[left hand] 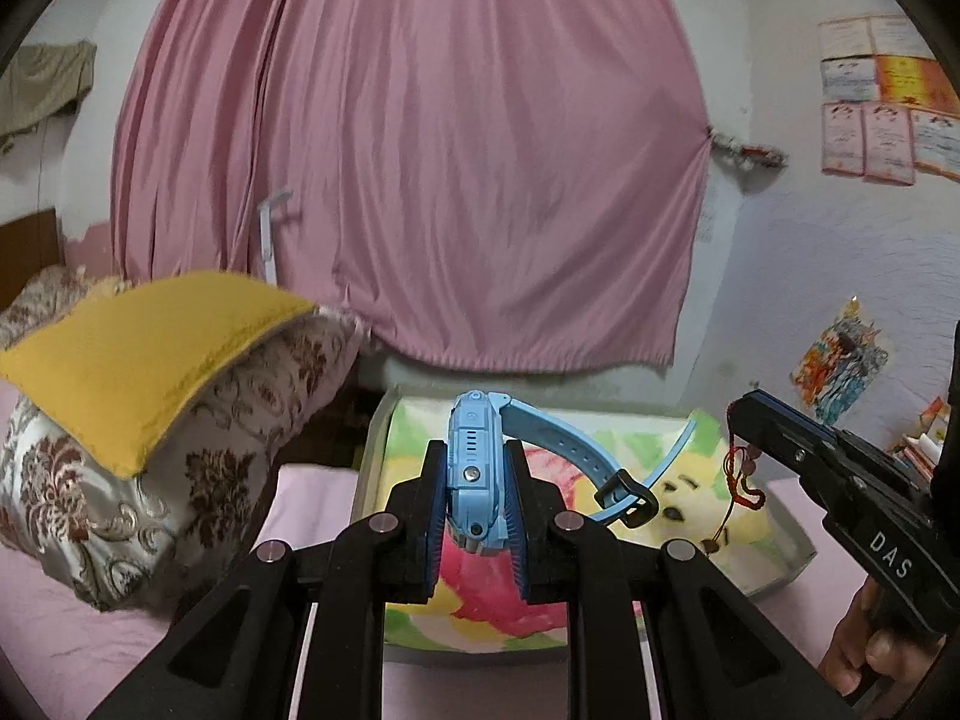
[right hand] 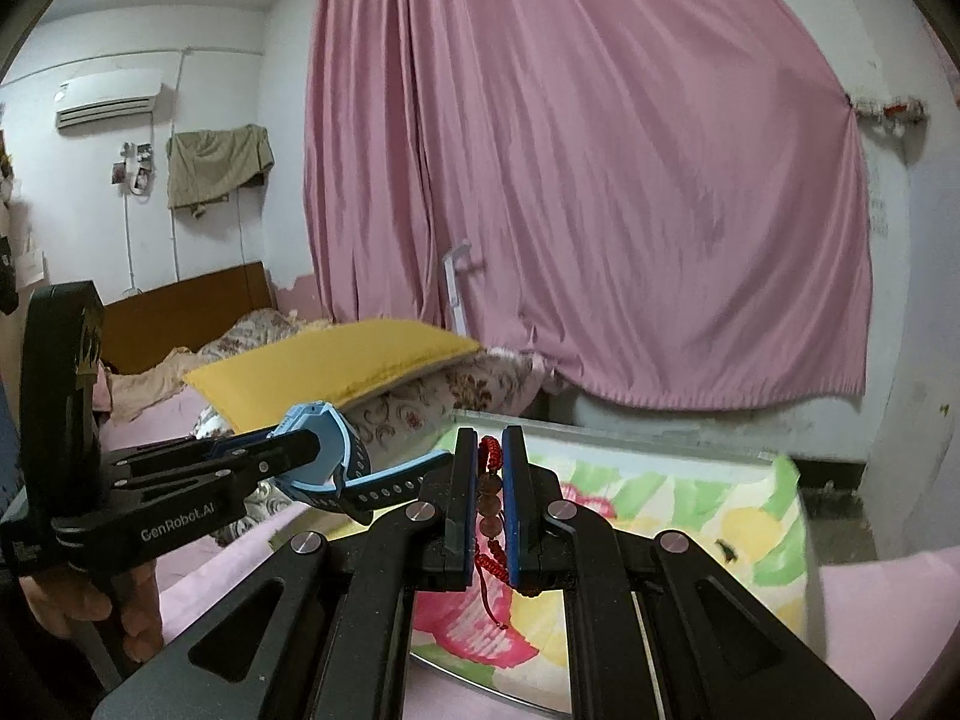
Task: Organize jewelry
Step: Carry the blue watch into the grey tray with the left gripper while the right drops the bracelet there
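Left wrist view: left tongs (left hand: 474, 480) clenched on a blue watch (left hand: 471, 468), case gripped edge-on between the pads, strap arcing out to the right, buckle end free. Below lies a tray (left hand: 798, 546) lined with a floral print, its far rim near the pink curtain (left hand: 408, 150). A yellow pillow (left hand: 138, 354) stands left, clear of the tray. Right tongs (left hand: 735, 420) enter from the right, a red bracelet (left hand: 744, 474) dangling over the tray.

Right wrist view: right tongs (right hand: 491, 492) clamped on the bracelet (right hand: 489, 504), beads between the pads, cord hanging below. Watch (right hand: 318, 450) is held left, above the tray's near-left corner; tray (right hand: 600, 438) interior open ahead.
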